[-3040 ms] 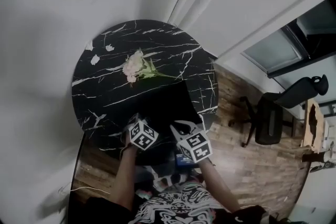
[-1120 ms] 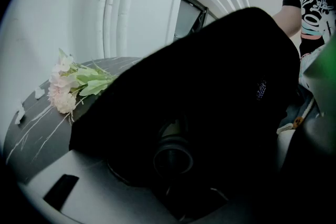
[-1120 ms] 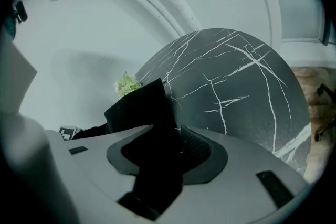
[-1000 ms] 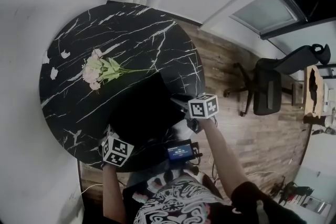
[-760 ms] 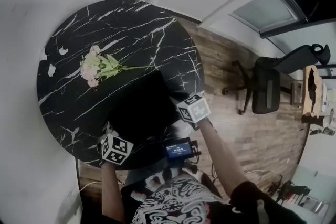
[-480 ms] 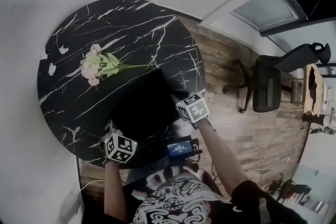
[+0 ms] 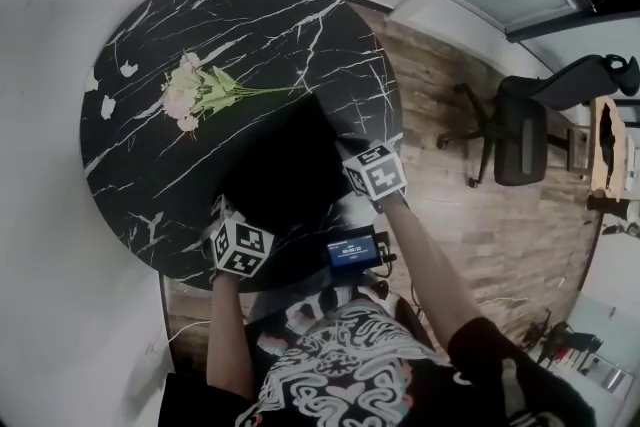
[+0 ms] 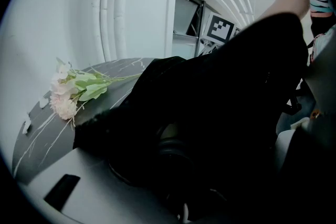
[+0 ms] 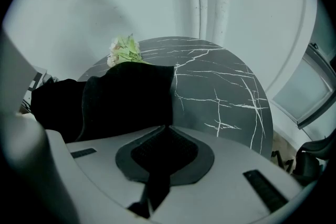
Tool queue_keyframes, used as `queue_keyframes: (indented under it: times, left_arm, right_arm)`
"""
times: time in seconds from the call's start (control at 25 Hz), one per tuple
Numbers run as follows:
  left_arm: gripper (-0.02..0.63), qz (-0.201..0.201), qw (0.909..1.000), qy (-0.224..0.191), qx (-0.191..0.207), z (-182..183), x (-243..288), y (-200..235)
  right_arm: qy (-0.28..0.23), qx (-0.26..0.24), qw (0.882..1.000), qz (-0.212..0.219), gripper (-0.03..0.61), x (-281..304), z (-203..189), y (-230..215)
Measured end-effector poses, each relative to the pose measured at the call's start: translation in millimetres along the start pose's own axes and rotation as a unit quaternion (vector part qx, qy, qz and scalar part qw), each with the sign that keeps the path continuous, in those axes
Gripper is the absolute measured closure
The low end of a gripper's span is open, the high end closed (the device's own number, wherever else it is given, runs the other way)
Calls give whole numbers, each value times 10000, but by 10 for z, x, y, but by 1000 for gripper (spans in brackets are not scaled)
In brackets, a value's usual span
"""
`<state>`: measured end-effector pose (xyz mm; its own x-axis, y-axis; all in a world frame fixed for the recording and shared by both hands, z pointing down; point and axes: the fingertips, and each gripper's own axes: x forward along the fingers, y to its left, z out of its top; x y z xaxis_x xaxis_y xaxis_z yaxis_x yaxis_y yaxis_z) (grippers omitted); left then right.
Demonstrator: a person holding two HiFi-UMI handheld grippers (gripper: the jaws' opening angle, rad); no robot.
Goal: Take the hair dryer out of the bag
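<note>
Black bag (image 7: 285, 165) lies at near edge of round table (image 7: 200, 15), mouth open. Hair dryer (image 8: 169, 157) inside bag, dark round end showing. Left gripper (image 7: 225, 215) at mouth, jaws apart, closing, bag mouth between. Right gripper (image 9: 167, 127) clamped on bag's right edge. Flowers (image 7: 195, 90) near far left edge.
</note>
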<state>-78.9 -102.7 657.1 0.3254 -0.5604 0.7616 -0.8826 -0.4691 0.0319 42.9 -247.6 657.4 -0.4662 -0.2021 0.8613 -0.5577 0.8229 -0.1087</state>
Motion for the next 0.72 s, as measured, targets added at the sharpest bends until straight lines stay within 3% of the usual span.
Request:
queue_keyframes:
  times: [0.16,0.72]
  left_arm:
    - [413,-43,10000,-16,-69,-7,-55,-36]
    - [417,-90,9997,-153,-166,-150,-370,-140]
  right_arm:
    - [-179,258,9994,-129,552,-18,-6,-5]
    - [-446,309,9972,-507,552,-254,67,-112]
